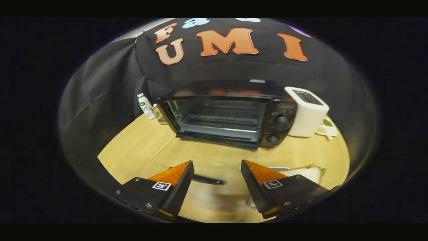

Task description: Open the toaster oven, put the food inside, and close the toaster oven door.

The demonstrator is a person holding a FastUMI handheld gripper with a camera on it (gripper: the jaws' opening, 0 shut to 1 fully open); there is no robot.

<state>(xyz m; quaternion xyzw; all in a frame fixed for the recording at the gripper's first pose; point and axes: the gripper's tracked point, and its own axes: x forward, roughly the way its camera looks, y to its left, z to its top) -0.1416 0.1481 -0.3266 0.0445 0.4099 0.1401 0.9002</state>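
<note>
The black toaster oven (230,115) stands at the back of the wooden table (133,150), its cavity and wire rack exposed. Its glass door (200,157) is folded down flat toward me, and the dark door handle (209,180) lies between my fingers, low and blurred. My gripper (217,164) is open, with nothing pressed between its fingers. A sandwich (309,172) with green filling lies on the table just beyond my right finger, partly hidden by it, beside a white rim (279,168).
Right of the oven, touching its side, stands a white boxy appliance (307,112), and a small dish (328,130) sits behind it. A small white bottle (145,106) stands to the oven's left. Black cloth walls close in the table.
</note>
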